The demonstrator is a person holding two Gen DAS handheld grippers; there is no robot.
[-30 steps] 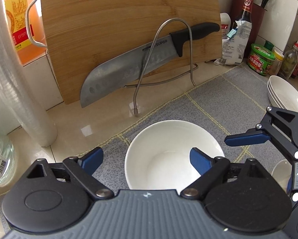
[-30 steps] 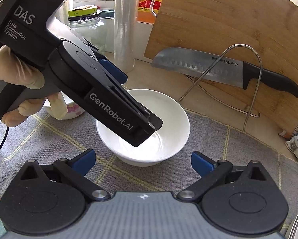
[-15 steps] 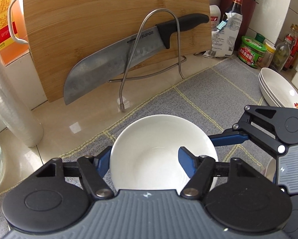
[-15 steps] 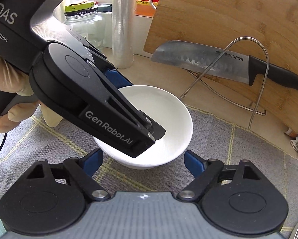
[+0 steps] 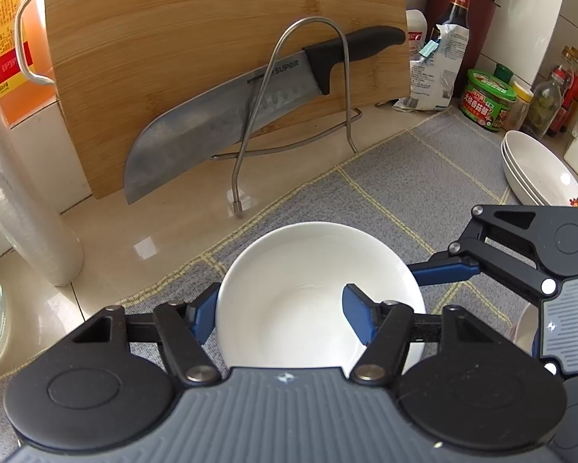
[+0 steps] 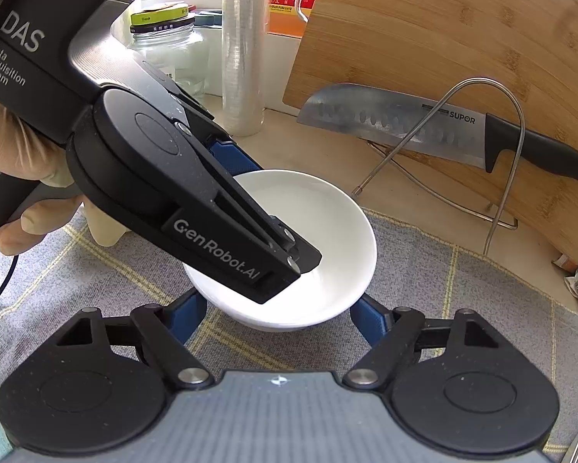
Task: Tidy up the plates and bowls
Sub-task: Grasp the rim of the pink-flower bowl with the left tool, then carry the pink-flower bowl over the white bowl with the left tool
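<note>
A white bowl (image 5: 312, 270) stands upright on the grey mat (image 5: 424, 169). My left gripper (image 5: 279, 316) straddles the bowl's left wall. One blue pad lies against the outside and the other hangs inside over the floor of the bowl, and the jaws are closing. The right wrist view shows my right gripper (image 6: 277, 316) shut on the bowl (image 6: 327, 223), a blue pad pressed against each side of its lower wall. A blue finger (image 5: 443, 272) of the right gripper touches the bowl's right rim in the left wrist view. A stack of white plates (image 5: 536, 169) lies at the mat's right edge.
A wooden cutting board (image 5: 211, 38) leans at the back with a large knife (image 5: 231, 115) in a wire rack (image 5: 308, 88). A roll of cling film (image 6: 242, 46) and a jar (image 6: 165, 38) stand left; bottles and tins (image 5: 485, 96) stand back right. A gloved hand (image 6: 14, 162) holds the left gripper.
Both grippers' jaws have come in from wide open. The right pads now press the bowl's sides; the left pads have narrowed around its left wall. The bowl has stayed put.
</note>
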